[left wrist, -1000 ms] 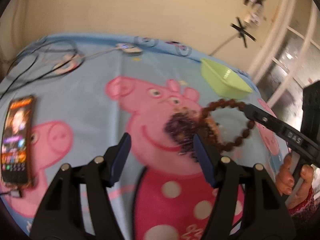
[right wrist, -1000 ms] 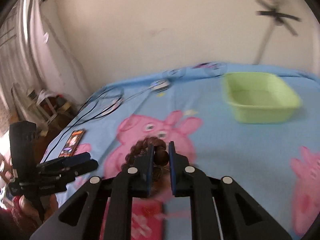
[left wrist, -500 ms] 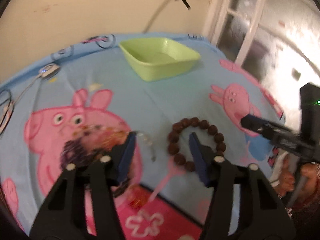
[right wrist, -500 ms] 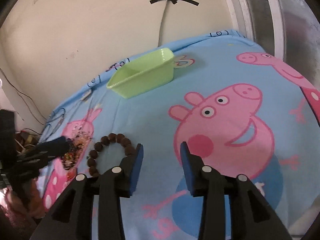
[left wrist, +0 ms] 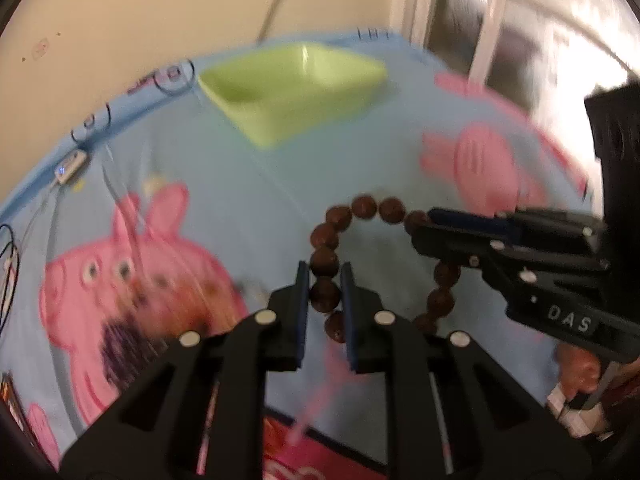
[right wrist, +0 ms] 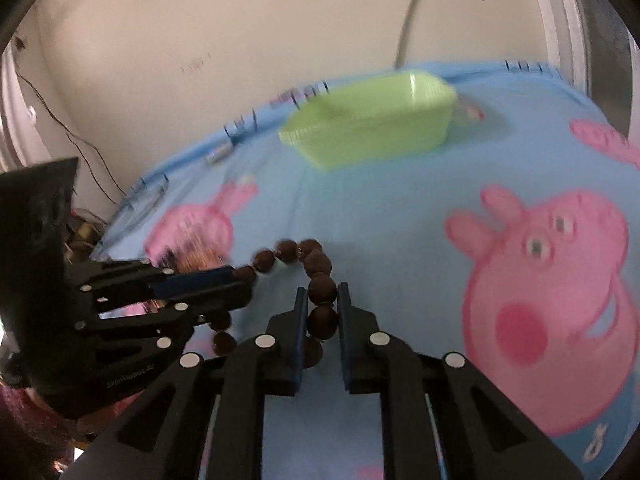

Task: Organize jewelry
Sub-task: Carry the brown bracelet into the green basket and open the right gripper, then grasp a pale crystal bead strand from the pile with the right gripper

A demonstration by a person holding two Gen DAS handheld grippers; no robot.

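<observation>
While both tools grip it, the bracelet [left wrist: 362, 208] of round, dark brown beads hangs over the cartoon-pig sheet [left wrist: 248, 200]: left gripper [left wrist: 324, 280] jaws pinch one side, right gripper [right wrist: 323, 304] the other. Beyond sits a glossy, rectangular green tray [right wrist: 372, 120].

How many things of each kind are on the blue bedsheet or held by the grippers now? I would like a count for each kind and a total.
Brown bead bracelet: 1, gripped by both left gripper and right gripper
Green tray: 1
Pile of other jewelry, blurred: 1
Small white device with cable: 1
Total: 4
</observation>
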